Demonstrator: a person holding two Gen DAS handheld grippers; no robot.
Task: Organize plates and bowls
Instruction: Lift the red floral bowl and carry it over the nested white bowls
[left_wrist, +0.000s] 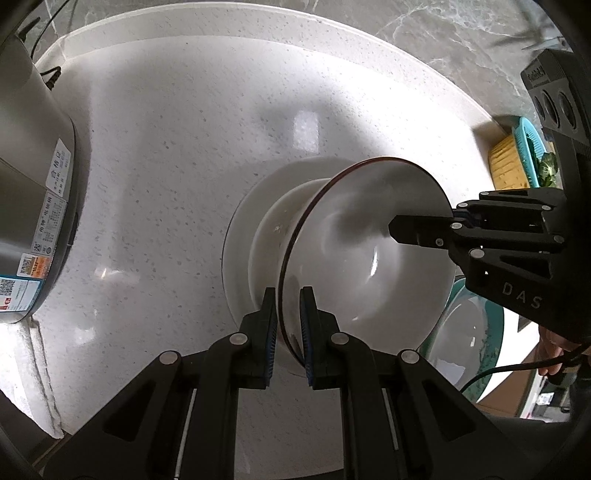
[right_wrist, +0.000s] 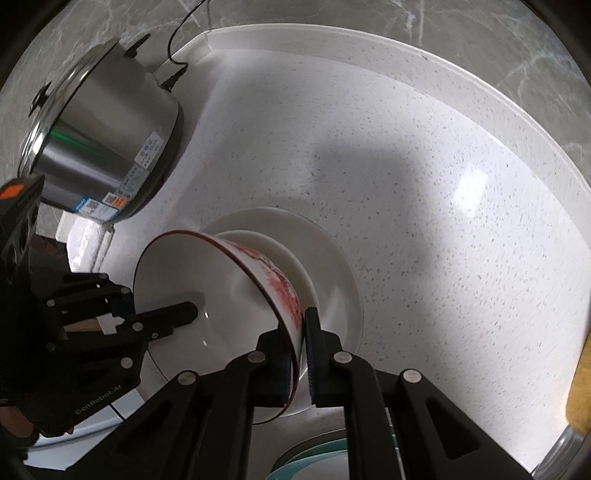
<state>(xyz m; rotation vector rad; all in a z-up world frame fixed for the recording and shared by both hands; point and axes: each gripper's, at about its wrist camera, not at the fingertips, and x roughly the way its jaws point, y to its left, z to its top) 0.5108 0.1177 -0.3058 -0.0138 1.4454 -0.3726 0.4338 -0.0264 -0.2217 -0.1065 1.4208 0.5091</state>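
Note:
A white bowl with a red rim (left_wrist: 369, 254) is held tilted on its side over a stack of a smaller white bowl (left_wrist: 280, 218) on a white plate (left_wrist: 240, 229). My left gripper (left_wrist: 288, 321) is shut on the near rim of the red-rimmed bowl. My right gripper (right_wrist: 295, 339) is shut on the opposite rim; the bowl's red pattern (right_wrist: 284, 288) shows there. The right gripper also shows in the left wrist view (left_wrist: 424, 232), and the left gripper in the right wrist view (right_wrist: 173, 314). The stack (right_wrist: 332, 273) lies just beyond the bowl.
A steel rice cooker (left_wrist: 33, 192) stands at the left on the speckled counter (left_wrist: 177, 155); it also shows in the right wrist view (right_wrist: 99, 147). A teal-rimmed plate (left_wrist: 469, 339) lies at the lower right. A yellow and teal basket (left_wrist: 513, 155) sits at the far right.

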